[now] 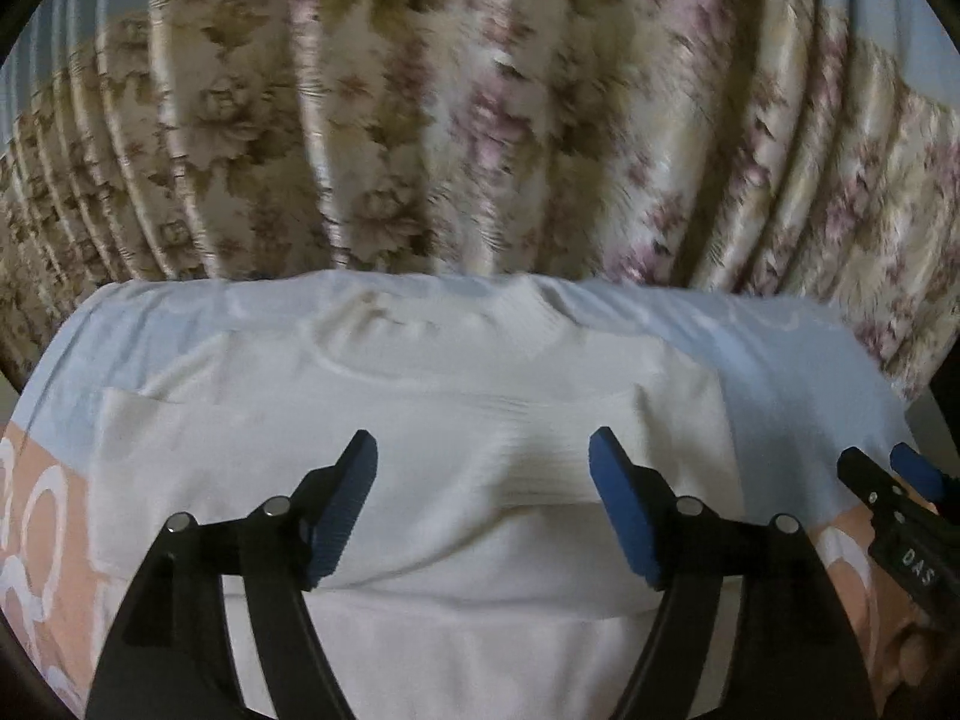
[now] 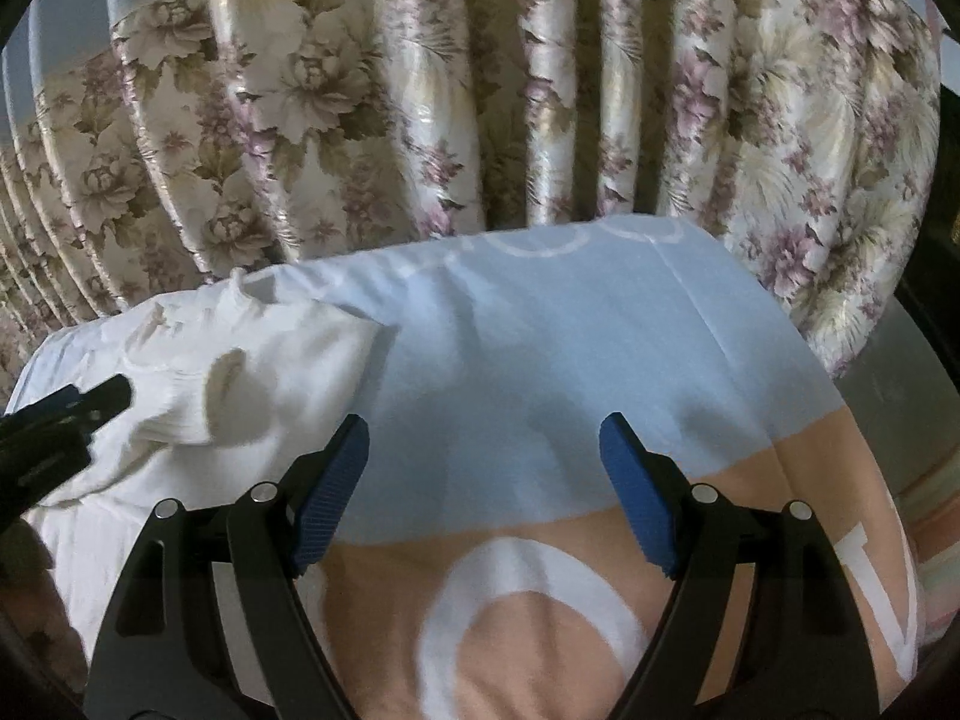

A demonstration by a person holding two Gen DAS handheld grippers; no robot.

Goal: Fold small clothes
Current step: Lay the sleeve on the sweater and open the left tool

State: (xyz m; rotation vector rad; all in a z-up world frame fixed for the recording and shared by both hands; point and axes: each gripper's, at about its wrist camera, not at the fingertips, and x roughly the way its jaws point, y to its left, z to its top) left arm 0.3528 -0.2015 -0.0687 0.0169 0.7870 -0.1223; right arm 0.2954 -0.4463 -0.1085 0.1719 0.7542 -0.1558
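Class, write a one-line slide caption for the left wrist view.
Open left tongs hover over a white garment lying on a blue-and-peach sheet, floral curtain behind.

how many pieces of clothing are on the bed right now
1. A white garment lies spread on the blue and peach sheet, under the open left gripper and left of the right gripper. More could lie out of view.

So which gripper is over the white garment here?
The left gripper, jaws open above the white garment; the right gripper, also open, is over the bare blue-and-peach sheet.
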